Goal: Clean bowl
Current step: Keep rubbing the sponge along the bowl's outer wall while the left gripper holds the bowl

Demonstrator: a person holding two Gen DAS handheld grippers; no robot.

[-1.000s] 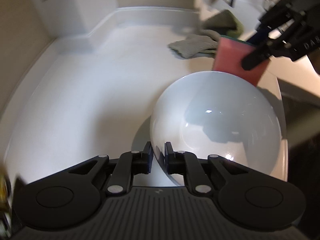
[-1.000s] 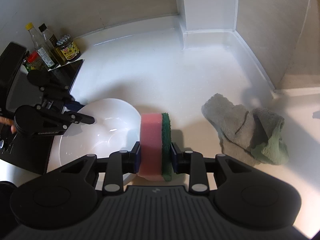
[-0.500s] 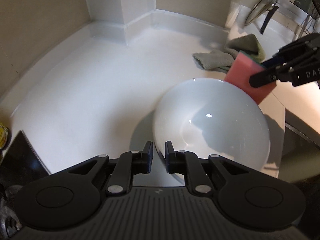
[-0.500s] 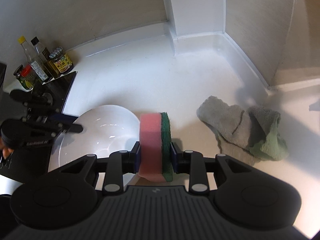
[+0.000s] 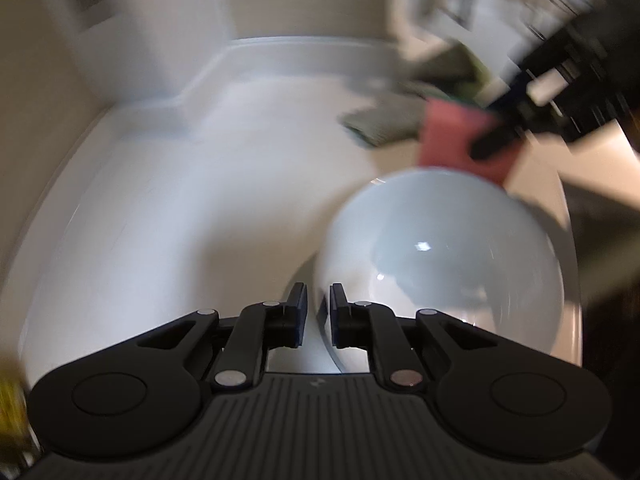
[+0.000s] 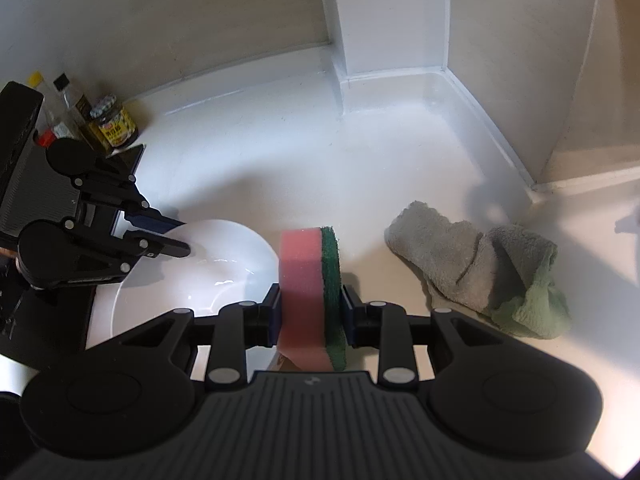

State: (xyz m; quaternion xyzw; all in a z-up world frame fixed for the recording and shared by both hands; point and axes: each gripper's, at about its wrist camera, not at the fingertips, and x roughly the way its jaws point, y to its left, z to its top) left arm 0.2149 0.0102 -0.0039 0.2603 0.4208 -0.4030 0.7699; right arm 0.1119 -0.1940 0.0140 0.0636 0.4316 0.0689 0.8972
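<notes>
- Left wrist view: the left gripper [image 5: 318,316] pinches the near rim of the white bowl [image 5: 440,264], one finger inside the wall and one outside. The picture is smeared, whereas half a second ago it was sharp, so this gripper is judged to be swinging.
- Right wrist view: the right gripper [image 6: 310,308] is clamped on the pink-and-green sponge [image 6: 310,280], held upright with the green scouring face to the right.
- Position of the bowl: it rests on the white counter [image 6: 280,140] near its front edge, just left of the sponge, with the grey-green cloth [image 6: 480,268] lying apart to the right.
- Change over the last second: the sponge has stayed beside the far rim and outside the bowl; the bowl has shifted little on the counter.
- Meaning for the task: bowl steadied and sponge poised at the rim fits either a wipe about to enter or one just withdrawn. No soil or suds can be made out inside.
</notes>
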